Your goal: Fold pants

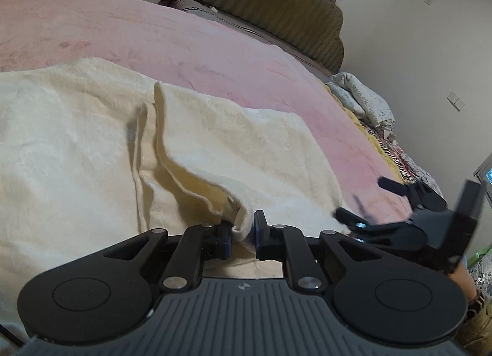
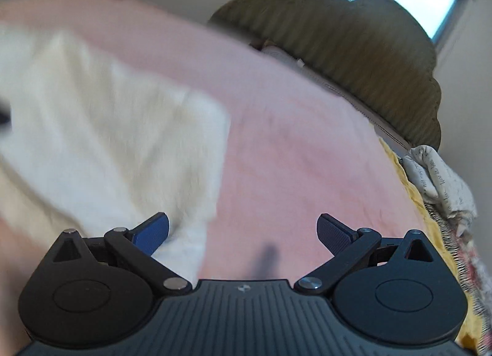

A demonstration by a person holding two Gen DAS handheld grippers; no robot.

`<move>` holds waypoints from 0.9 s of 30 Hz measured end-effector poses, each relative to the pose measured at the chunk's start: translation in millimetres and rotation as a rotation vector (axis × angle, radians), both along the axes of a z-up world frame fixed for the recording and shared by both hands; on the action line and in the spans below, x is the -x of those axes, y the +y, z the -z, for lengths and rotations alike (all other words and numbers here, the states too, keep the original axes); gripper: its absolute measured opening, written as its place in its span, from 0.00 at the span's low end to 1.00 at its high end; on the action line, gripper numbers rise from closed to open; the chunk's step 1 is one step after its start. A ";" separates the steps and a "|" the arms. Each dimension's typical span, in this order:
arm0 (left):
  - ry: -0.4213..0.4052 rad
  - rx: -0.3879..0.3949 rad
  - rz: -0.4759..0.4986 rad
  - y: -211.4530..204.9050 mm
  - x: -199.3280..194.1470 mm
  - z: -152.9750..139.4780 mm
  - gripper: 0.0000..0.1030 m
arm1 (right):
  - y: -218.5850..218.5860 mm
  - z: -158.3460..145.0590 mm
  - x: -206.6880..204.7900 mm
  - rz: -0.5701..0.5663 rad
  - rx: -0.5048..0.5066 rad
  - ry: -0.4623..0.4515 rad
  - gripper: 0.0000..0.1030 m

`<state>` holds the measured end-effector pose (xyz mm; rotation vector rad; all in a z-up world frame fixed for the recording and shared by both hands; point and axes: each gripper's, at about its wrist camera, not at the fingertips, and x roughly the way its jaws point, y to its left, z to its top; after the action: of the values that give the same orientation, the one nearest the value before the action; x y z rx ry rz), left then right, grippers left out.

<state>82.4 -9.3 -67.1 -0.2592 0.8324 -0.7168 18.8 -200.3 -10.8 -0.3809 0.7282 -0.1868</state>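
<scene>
Cream pants (image 1: 92, 146) spread on pink bed (image 1: 215, 48). My left hand-held gripper (image 1: 243, 234) nearly closed – hem fold between pads, grip uncertain. My right hand-held gripper (image 2: 243, 233) gaping wide, empty – at pants' right edge.

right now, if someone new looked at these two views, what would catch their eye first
The cream pants spread over the pink bedspread dominate both views. Near the bottom of the left wrist view, the left hand-held gripper has a fold of the pants' edge between its nearly closed jaws. The right hand-held gripper stands wide open and empty over the bedspread, beside the pants' corner.
</scene>
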 end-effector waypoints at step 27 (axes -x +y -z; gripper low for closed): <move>-0.042 -0.049 -0.063 17.4 3.4 2.9 0.17 | -10.6 -6.1 22.2 0.037 -0.189 0.012 1.00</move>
<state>79.0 8.1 -70.0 -0.2246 0.7976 -0.6404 -3.4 -210.9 -4.6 -0.1883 0.7584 -0.1493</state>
